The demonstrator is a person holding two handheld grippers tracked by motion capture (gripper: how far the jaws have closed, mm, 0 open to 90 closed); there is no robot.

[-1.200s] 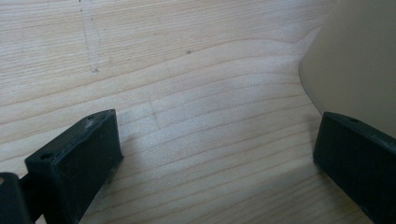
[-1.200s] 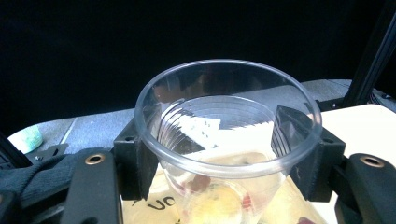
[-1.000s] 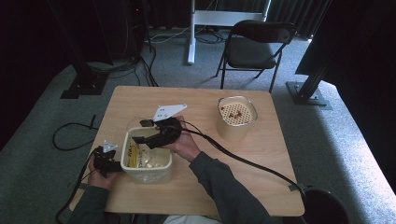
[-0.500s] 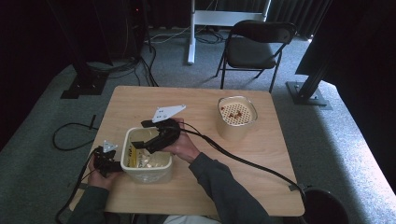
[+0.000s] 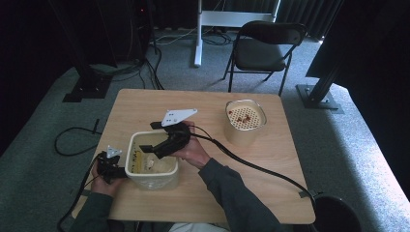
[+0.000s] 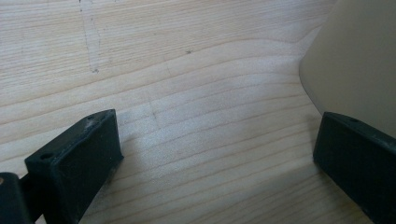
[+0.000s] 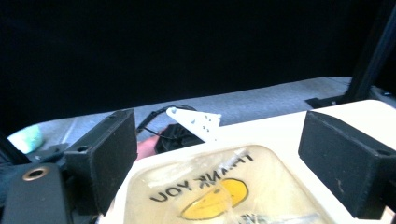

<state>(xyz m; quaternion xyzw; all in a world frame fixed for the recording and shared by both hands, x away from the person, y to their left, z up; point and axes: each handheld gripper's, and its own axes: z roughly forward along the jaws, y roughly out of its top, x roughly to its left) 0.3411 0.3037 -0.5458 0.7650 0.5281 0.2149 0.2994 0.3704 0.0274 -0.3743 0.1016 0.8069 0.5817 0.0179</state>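
Right gripper (image 5: 153,151) jaws just opened, plastic bag (image 7: 219,196) below in bin (image 5: 167,177)

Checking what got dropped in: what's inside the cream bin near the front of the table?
Inside the cream bin lies a clear plastic bag printed with THANK YOU and a yellow smiley face. The right gripper, jaws open, covers part of the interior; what lies under the bag is hidden.

Right gripper (image 5: 153,149): black body, grey three-cornered plate with small holes on top, thick black cable trailing; left gripper (image 5: 116,170): black, smaller grey plate; blocky matte-black jaws, brass rivet, screw holes; dark grey-green long sleeves
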